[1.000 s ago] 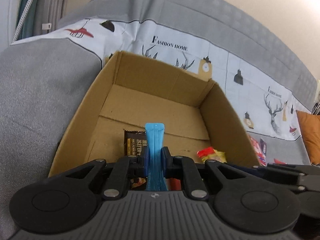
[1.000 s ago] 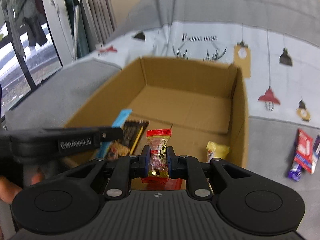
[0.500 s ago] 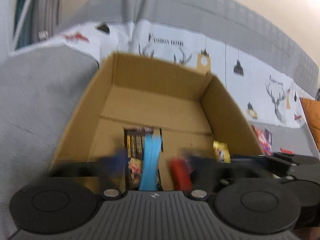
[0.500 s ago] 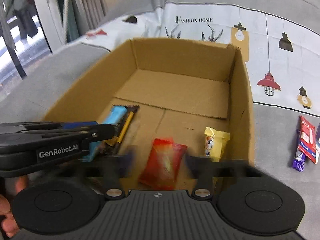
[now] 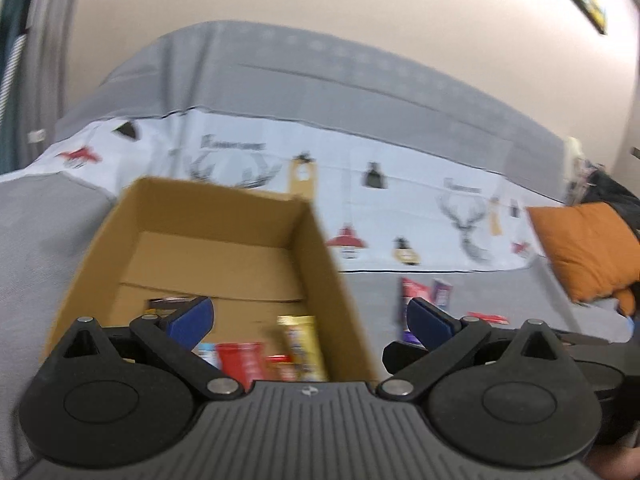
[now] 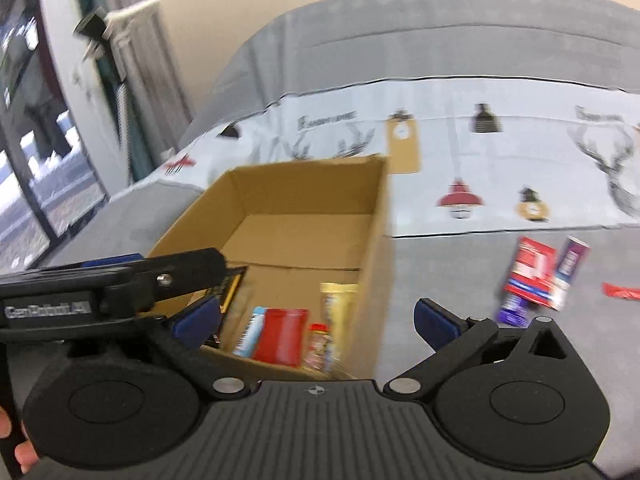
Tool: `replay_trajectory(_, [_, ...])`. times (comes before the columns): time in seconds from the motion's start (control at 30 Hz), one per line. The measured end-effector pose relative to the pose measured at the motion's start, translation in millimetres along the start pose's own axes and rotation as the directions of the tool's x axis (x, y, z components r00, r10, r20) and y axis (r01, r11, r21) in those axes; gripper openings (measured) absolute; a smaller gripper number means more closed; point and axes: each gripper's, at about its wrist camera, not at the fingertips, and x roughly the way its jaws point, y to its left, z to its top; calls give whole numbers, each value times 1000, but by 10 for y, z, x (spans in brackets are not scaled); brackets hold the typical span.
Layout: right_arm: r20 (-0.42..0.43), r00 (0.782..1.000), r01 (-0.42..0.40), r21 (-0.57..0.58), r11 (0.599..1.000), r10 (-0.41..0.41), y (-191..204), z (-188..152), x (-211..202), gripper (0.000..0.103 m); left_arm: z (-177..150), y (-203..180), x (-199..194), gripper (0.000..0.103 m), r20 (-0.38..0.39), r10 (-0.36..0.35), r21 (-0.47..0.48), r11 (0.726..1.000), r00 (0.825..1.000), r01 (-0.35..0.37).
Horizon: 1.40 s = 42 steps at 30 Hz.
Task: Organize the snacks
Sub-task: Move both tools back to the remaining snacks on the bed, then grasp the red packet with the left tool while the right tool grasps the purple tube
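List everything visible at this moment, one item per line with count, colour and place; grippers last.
cardboard box: 1, brown, open, on the grey sofa seat
yellow packet: 1, in the box by its right wall
red packet: 1, in the box, near end
light blue bar: 1, in the box, left of the red packet
small red-topped candy: 1, in the box, between red and yellow packets
dark bar: 1, black and gold, in the box, partly hidden
loose snacks: about three, red, white and purple, on the seat right of the box; blurred
red wrapper: 1, further right on the seat
printed throw: 1, white, over the sofa back
orange cushion: 1, far right
left gripper: 1, black, blue pads, open, empty
right gripper: 1, the same, open, empty
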Motion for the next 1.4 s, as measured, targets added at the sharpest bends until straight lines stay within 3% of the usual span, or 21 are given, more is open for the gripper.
replay_trajectory(0.27, [106, 990, 85, 81, 993, -93, -612, -64, -572, 102, 128, -749, 149, 103, -82, -74, 103, 991, 994, 83])
replay_trajectory(0.47, [128, 982, 116, 160, 980, -137, -1119, -143, -536, 102, 113, -996, 614, 103, -127, -117, 116, 984, 985, 132])
replay_trajectory(0.6, [132, 982, 108, 186, 977, -133, -1515, -184, -307, 99, 85, -1086, 1084, 103, -155, -126, 116, 983, 980, 145])
replay_trajectory(0.73, [137, 974, 149, 200, 968, -178, -1880, -79, -36, 96, 146, -1163, 1617, 103, -187, -128, 78, 986, 974, 144])
replay_trajectory(0.83, [104, 975, 168, 234, 957, -197, -2232, -62, 282, 90, 213, -1264, 2144, 103, -277, -92, 75, 990, 957, 117])
replay_trajectory(0.93, [-6, 985, 162, 355, 921, -171, -2574, -72, 671, 64, 256, -1342, 2654, 99, -352, -91, 62, 991, 931, 121])
replay_trajectory(1.03, [-39, 983, 183, 351, 918, -181, -2695, -12, 958, 59, 234, -1411, 3121, 98, -408, -85, 60, 991, 909, 120])
replay_trajectory(1.1, [-57, 981, 193, 335, 923, -184, -2730, 45, 1116, 59, 169, -1435, 3363, 94, -440, -94, 45, 991, 893, 127])
replay_trajectory(1.17, [-97, 979, 202, 329, 923, -179, -2792, 69, 1284, 56, 98, -1410, 3578, 81, -473, -145, -24, 988, 869, 151])
replay_trajectory(1.2, [-123, 976, 212, 330, 920, -181, -2837, 69, 1368, 54, 67, -1401, 3667, 81, -483, -153, -41, 988, 862, 152])
replay_trajectory(1.3, [-186, 963, 247, 318, 915, -196, -2961, 77, 1561, 52, -12, -1379, 3867, 75, -481, -157, -36, 987, 863, 159])
replay_trajectory(1.4, [-187, 960, 253, 242, 937, -211, -2964, 97, 1703, 51, -33, -1277, 4015, 41, -489, -197, -97, 980, 850, 171])
